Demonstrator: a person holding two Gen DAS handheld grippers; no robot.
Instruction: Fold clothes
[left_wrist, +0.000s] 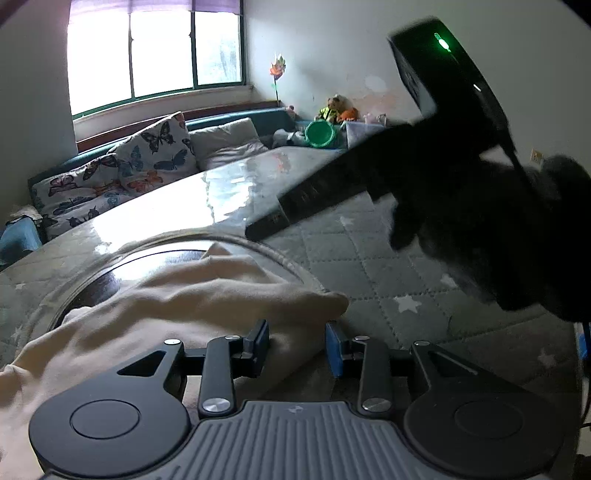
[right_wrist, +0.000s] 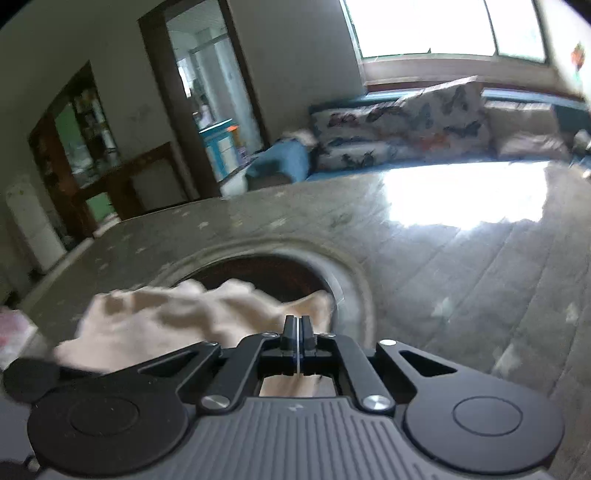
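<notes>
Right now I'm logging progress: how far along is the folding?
Early. The cream garment lies bunched, no neat fold visible. The right hand-held gripper is shut on its edge; the left hand-held gripper is open over it. All the folding remains.

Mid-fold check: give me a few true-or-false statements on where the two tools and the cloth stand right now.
1. The left tool is open, its fingers apart over the cream cloth. True.
2. The right tool is wide open. False: its fingers are pressed together, though what they pinch is unclear.
3. The cloth is dark blue. False: it is cream.
4. The cloth lies partly over a dark round inset in the table. True.
5. The cloth is already folded into a neat square. False: it lies bunched and wrinkled.
</notes>
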